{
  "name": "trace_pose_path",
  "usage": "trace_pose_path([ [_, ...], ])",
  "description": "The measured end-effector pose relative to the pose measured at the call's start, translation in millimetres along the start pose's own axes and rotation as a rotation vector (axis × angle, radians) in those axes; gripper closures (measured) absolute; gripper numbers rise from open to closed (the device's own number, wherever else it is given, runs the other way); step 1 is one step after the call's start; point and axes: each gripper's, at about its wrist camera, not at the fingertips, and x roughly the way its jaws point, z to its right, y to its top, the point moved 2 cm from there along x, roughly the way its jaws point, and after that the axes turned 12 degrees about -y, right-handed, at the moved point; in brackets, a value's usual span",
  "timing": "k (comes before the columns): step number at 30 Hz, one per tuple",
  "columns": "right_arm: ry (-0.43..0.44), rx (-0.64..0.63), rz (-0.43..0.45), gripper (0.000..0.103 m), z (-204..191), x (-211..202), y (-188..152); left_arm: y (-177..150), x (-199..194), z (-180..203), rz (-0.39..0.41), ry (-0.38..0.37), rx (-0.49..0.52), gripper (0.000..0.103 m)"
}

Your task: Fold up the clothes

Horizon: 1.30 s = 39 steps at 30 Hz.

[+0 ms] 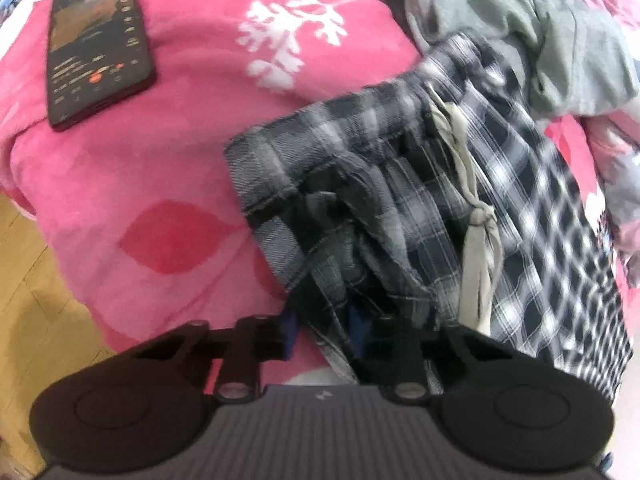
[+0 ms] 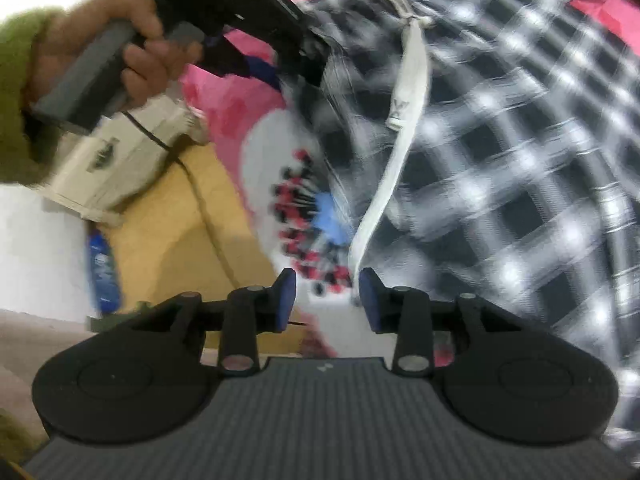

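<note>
A black-and-white plaid garment (image 1: 360, 200) with a pale drawstring (image 1: 476, 220) lies on a pink blanket (image 1: 180, 160). My left gripper (image 1: 323, 332) is shut on a bunched edge of its waistband, with cloth filling the gap between the blue pads. In the right wrist view the same plaid garment (image 2: 500, 160) fills the right side, and the left gripper (image 2: 292, 68) pinches its edge at the top. My right gripper (image 2: 328, 300) is open with nothing between its fingers. The drawstring (image 2: 404, 92) hangs down close to its right pad (image 2: 370, 300). Both views are blurred.
A grey garment (image 1: 520, 20) is heaped behind the plaid one. A dark phone (image 1: 96, 40) lies on the blanket at the far left. Yellow floor (image 1: 24, 280) shows past the bed edge. A hand (image 2: 140, 40) in a green sleeve holds the left gripper; a white box (image 2: 112, 160) and a blue bottle (image 2: 102, 268) sit below.
</note>
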Motion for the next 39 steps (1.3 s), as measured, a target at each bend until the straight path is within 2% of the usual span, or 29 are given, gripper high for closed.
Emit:
trace_pose_path([
  [3,-0.020,-0.034,0.013,0.069,-9,-2,3,-1,-9,-7,0.013,-0.038,-0.007,0.097],
  [8,-0.111,0.014,0.154,0.069,5,-21,29,-7,-17,-10,-0.006,-0.038,0.035,0.096],
  [10,-0.121,0.022,0.191,0.068,10,-20,43,-9,-18,-13,-0.014,-0.054,0.032,0.094],
  [11,-0.124,0.025,0.208,0.067,13,-18,51,-8,-20,-15,-0.013,-0.067,0.021,0.085],
  [12,-0.126,0.009,0.211,0.063,12,-12,57,-6,-23,-17,-0.005,-0.073,0.006,0.071],
  [14,-0.129,-0.033,0.203,0.061,5,7,66,9,-33,-23,0.032,-0.086,-0.015,0.053],
  [15,-0.129,-0.052,0.192,0.061,-2,17,67,12,-36,-24,0.056,-0.090,-0.018,0.048],
  [17,-0.122,-0.074,0.179,0.061,-12,30,68,19,-36,-26,0.073,-0.080,-0.015,0.048],
  [19,-0.127,-0.107,0.174,0.061,-23,37,66,26,-30,-30,0.074,-0.065,-0.034,0.053],
  [20,-0.150,-0.135,0.171,0.061,-27,39,63,26,-27,-32,0.075,-0.063,-0.050,0.060],
  [21,-0.177,-0.164,0.167,0.064,-32,42,60,26,-26,-34,0.080,-0.058,-0.063,0.080],
  [22,-0.209,-0.190,0.156,0.067,-35,46,58,27,-27,-35,0.082,-0.054,-0.061,0.090],
  [23,-0.241,-0.214,0.143,0.088,-38,50,56,29,-27,-35,0.084,-0.050,-0.059,0.092],
  [24,-0.274,-0.237,0.129,0.098,-41,55,54,30,-28,-35,0.086,-0.046,-0.057,0.094],
  [30,-0.258,-0.246,0.161,0.098,-60,32,64,39,-32,-37,0.098,-0.022,-0.046,0.094],
  [32,-0.245,-0.244,0.141,0.098,-69,42,64,42,-33,-38,0.102,-0.014,-0.043,0.094],
  [35,-0.243,-0.227,0.109,0.090,-80,62,62,45,-27,-41,0.096,-0.002,-0.023,0.093],
  [36,-0.253,-0.211,0.101,0.080,-81,70,60,45,-21,-43,0.089,0.003,-0.006,0.092],
  [39,-0.236,-0.142,0.129,0.071,-79,69,65,43,-21,-43,0.088,-0.004,0.029,0.084],
])
